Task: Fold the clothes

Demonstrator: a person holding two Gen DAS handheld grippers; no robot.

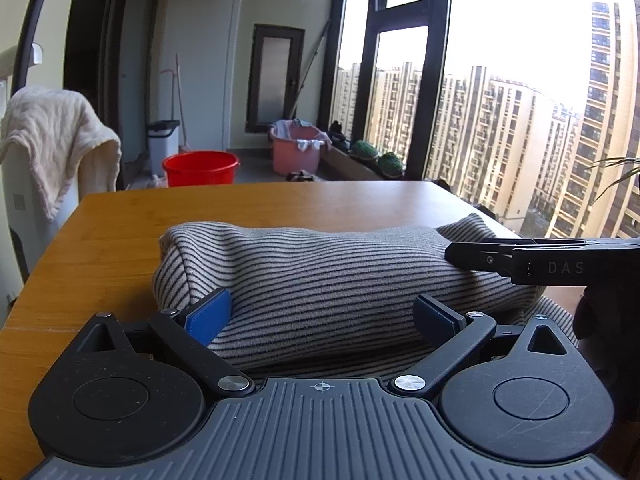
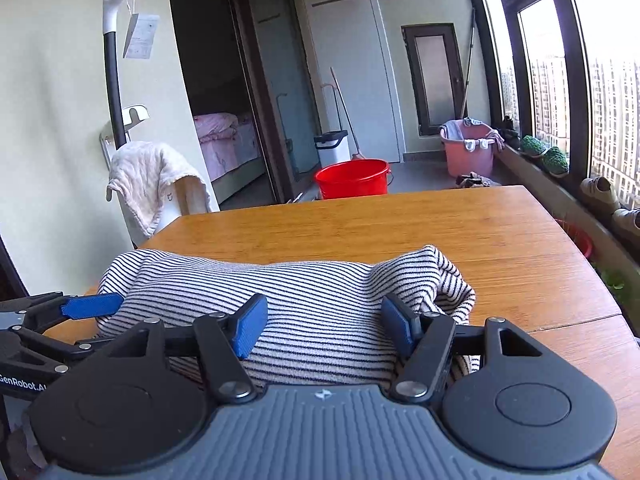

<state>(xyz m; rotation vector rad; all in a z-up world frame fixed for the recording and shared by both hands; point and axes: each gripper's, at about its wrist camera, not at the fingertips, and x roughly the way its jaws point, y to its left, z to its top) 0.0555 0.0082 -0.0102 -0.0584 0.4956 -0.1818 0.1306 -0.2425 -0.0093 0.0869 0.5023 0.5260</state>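
Bamboo-toned table fills the mid band of both views, w/ the striped garment lying on its near part, bunched into a thick roll. Its long axis runs left-right across each frame, i.e. crosswise to both claws, so you meet its near long edge broadside, not end-on.

Left gripper: jaws apart, blue pads either side of the roll's lower centre, cloth bulging up between them but nothing pinched that I can see. It sits twd the roll's left half; the rounded left end is at centre-left of frame. Right gripper: jaws also apart, straddling cloth at lower centre, nearer the loose, lumpy right end, which rises at mid-right of its frame. Each claw is thus closest to its own end; neither has the advantage for the middle.

What differs btw views: left wrist view shows the right gripper's dark fingers coming in from mid-right, lying over the roll's far right top, and a second striped layer peeking out at lower right under the roll. Right wrist view shows the left claw's blue pad at lower left, touching or just beside the roll's left end; can't tell which. It also shows the open, folded-back flap at the right end, hidden from the other cam.

Judgement: fold looks mid-way; next move prob. needs both claws to close on the near edge together.
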